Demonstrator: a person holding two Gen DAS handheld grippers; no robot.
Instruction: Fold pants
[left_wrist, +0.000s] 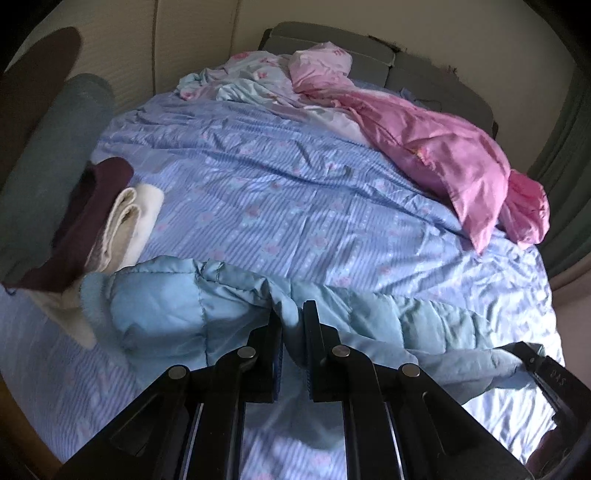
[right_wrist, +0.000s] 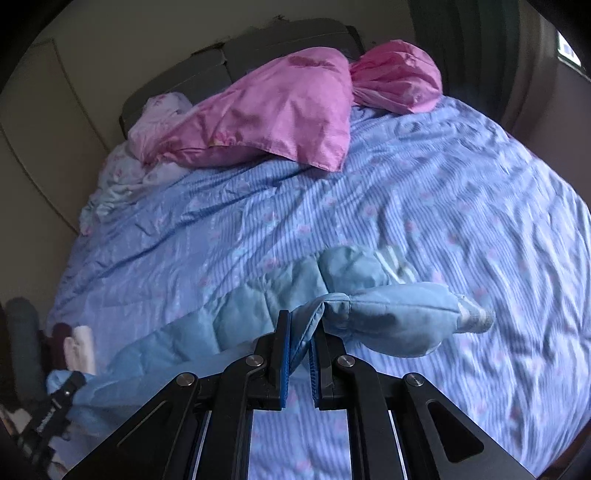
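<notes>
Left wrist view shows the bed (left_wrist: 295, 206), covered with a blue striped sheet, filling almost the whole picture. The pink quilt (left_wrist: 436, 155) lies bunched toward 1 o'clock. The pants (left_wrist: 177, 295), light blue and padded, stretch across the near side of the bed from 9 o'clock to 4 o'clock, lifted by both tools. A small stack of folded clothes (left_wrist: 107, 225), dark red and cream, sits at 9 o'clock near the bed edge.

The left gripper (left_wrist: 292, 325) has its jaws closed on a fold of the pants. In the right wrist view, the right gripper (right_wrist: 300, 332) has its jaws closed on the fabric near one leg end, and a grey striped cuff (right_wrist: 474, 317) hangs out at 3 o'clock.

I judge the folding is at an early or middle step: the pants are held up and carried, not yet laid flat in a neat packet, so at least one fold and the placing remain.

Both views are blurred. The waistband cannot be made out, and I cannot tell how many layers are already folded. The lower part of the pants is hidden behind the tools.
</notes>
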